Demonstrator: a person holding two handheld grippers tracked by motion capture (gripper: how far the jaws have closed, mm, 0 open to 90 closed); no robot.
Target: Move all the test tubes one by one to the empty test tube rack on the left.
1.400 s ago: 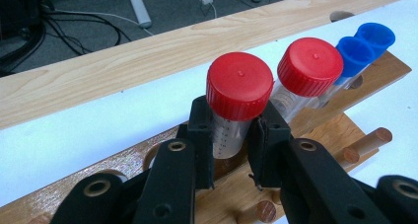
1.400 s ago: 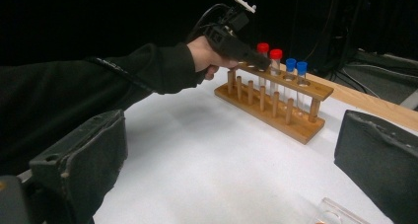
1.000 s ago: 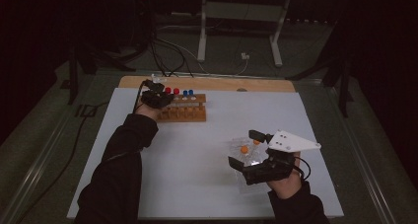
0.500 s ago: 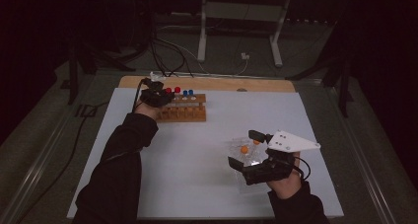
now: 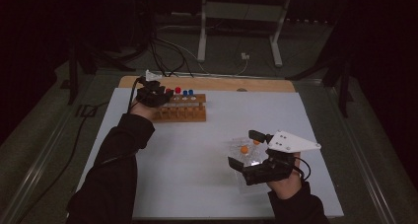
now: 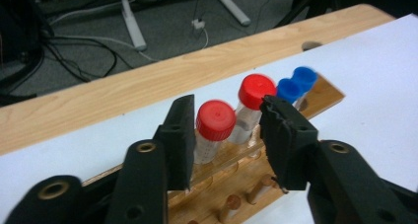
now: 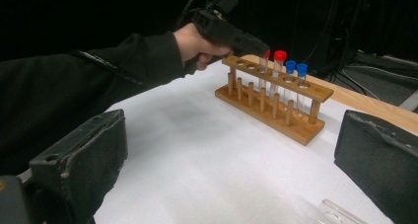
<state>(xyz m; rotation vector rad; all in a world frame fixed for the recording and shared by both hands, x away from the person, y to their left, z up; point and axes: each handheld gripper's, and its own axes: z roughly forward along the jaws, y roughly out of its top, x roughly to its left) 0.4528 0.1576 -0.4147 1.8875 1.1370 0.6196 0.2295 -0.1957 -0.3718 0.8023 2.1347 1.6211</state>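
Note:
A wooden tube rack [image 5: 182,116] stands at the far left of the white table. It holds two red-capped tubes [image 5: 177,90] and two blue-capped tubes [image 5: 188,92]. My left gripper [image 5: 154,94] is at the rack's left end. In the left gripper view its jaws [image 6: 226,110] flank the nearer red-capped tube [image 6: 215,119] with a gap on each side; they have just been opening. The second red cap [image 6: 256,91] and the blue caps [image 6: 296,83] stand behind. My right gripper [image 5: 243,147] stands wide open at the near right, over a clear container [image 5: 249,157] with orange pieces.
A wooden strip [image 5: 222,83] runs along the table's far edge, with metal stand legs [image 5: 202,46] and cables on the floor beyond. From the right gripper view, the rack [image 7: 276,113] and the left hand's gripper [image 7: 226,31] lie across bare white table [image 7: 207,155].
The left gripper has shifted very slightly at the rack's left end. The right hand and the clear container have kept still.

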